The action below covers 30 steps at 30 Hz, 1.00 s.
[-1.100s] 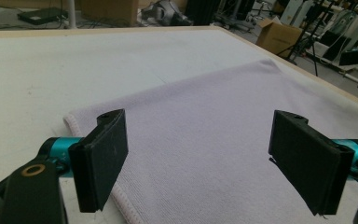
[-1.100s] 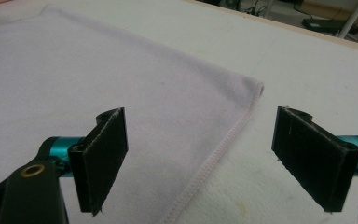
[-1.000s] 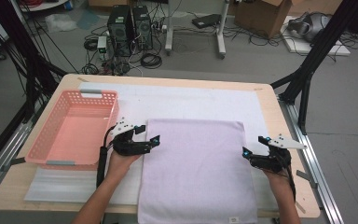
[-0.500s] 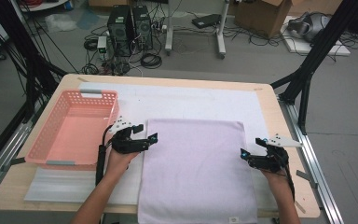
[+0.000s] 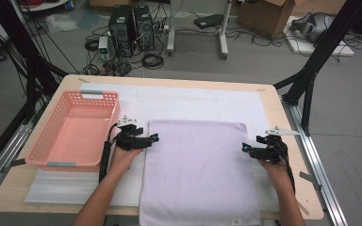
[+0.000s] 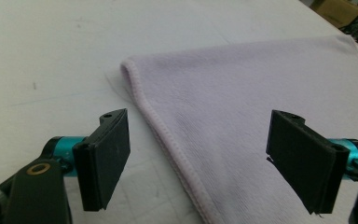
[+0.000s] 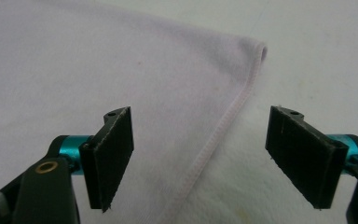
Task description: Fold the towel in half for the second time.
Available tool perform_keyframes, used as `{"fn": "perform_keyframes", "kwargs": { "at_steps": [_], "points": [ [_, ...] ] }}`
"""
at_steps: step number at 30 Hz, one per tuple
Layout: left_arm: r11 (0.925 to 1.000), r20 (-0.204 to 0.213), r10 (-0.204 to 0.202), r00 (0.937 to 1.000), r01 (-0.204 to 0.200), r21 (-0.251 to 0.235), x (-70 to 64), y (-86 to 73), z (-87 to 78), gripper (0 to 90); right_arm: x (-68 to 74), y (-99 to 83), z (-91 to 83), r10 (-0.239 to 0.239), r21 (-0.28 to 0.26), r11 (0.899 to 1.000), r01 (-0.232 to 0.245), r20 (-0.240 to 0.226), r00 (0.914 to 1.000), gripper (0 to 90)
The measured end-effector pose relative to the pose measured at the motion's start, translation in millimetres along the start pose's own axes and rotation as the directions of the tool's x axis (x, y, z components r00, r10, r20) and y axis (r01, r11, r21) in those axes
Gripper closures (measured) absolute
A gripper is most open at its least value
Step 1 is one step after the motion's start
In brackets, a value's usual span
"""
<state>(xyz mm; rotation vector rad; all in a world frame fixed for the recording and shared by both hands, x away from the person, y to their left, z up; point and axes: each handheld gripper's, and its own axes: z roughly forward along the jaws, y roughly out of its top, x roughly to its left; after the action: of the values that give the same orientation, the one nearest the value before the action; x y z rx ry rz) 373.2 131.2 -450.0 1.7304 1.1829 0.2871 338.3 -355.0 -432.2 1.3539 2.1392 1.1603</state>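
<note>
On the desk (image 5: 273, 99), the lilac towel (image 5: 195, 169) lies flat, unmoved; left claw (image 5: 153, 138) and right claw (image 5: 245, 148), both spread wide, have edged nearer its side hems.

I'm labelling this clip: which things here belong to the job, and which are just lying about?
In the job: towel, left gripper, right gripper, both open at its side hems.
Lying about: pink basket, white mat, computers, cardboard box.
</note>
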Motion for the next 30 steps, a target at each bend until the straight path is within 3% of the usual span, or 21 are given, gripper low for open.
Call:
{"fn": "perform_keyframes", "kwargs": {
  "at_steps": [7,10,13,16,18,19,20,23,24,25,26,27,30],
  "points": [
    [0.9987,-0.035,-0.010,0.9993,0.011,0.050,4.9,6.2,14.6,27.0,-4.2,14.0,14.4,0.014,0.023,1.000,-0.015,0.023,0.9996,28.1],
    [0.9981,-0.032,0.004,0.9995,-0.002,0.061,4.3,9.9,19.7,32.6,-7.1,17.1,22.6,0.012,0.049,0.999,-0.014,0.040,0.9991,36.3],
    [0.9977,-0.041,0.017,0.9990,-0.014,0.067,2.6,11.3,24.1,37.9,-10.8,20.4,31.7,0.031,0.072,0.997,-0.035,0.057,0.9979,35.9],
    [0.9951,-0.058,0.059,0.9966,-0.054,0.083,-0.2,12.4,26.5,46.1,-14.7,22.3,40.0,0.044,0.095,0.994,-0.051,0.073,0.9963,37.3],
    [0.9853,-0.091,0.143,0.9855,-0.133,0.107,-4.3,12.7,27.5,53.5,-15.7,22.1,45.0,0.046,0.115,0.992,-0.056,0.090,0.9949,40.8],
    [0.9807,-0.105,0.170,0.9798,-0.158,0.115,-5.5,12.5,27.5,56.7,-14.7,22.8,45.2,0.037,0.117,0.992,-0.049,0.104,0.9939,43.4],
    [0.9797,-0.108,0.177,0.9784,-0.164,0.115,-5.5,12.4,27.4,59.1,-13.4,23.4,45.5,0.027,0.125,0.991,-0.041,0.118,0.9927,45.3],
    [0.9827,-0.112,0.162,0.9803,-0.150,0.109,-4.0,12.5,27.2,66.8,-11.9,23.8,45.3,0.010,0.128,0.991,-0.024,0.111,0.9937,57.0],
    [0.9827,-0.102,0.162,0.9815,-0.151,0.108,-3.8,12.5,27.2,69.5,-11.1,24.0,45.3,0.007,0.131,0.991,-0.022,0.115,0.9933,60.1],
    [0.9809,-0.067,0.169,0.9834,-0.161,0.110,-3.4,12.3,27.4,75.5,-10.8,24.0,45.3,0.011,0.130,0.991,-0.025,0.106,0.9943,66.9],
    [0.9771,-0.063,0.188,0.9801,-0.180,0.113,-5.0,12.2,27.8,83.2,-10.1,23.9,45.2,0.027,0.128,0.991,-0.039,0.091,0.9955,77.0],
    [0.9762,-0.066,0.193,0.9790,-0.185,0.113,-5.9,12.0,27.9,83.7,-9.9,23.8,45.7,0.041,0.126,0.991,-0.049,0.067,0.9969,82.3],
    [0.9811,-0.052,0.167,0.9846,-0.160,0.108,-2.8,12.6,27.3,84.8,-9.3,23.7,45.8,0.063,0.125,0.990,-0.070,0.061,0.9961,85.1]
  ]
}}
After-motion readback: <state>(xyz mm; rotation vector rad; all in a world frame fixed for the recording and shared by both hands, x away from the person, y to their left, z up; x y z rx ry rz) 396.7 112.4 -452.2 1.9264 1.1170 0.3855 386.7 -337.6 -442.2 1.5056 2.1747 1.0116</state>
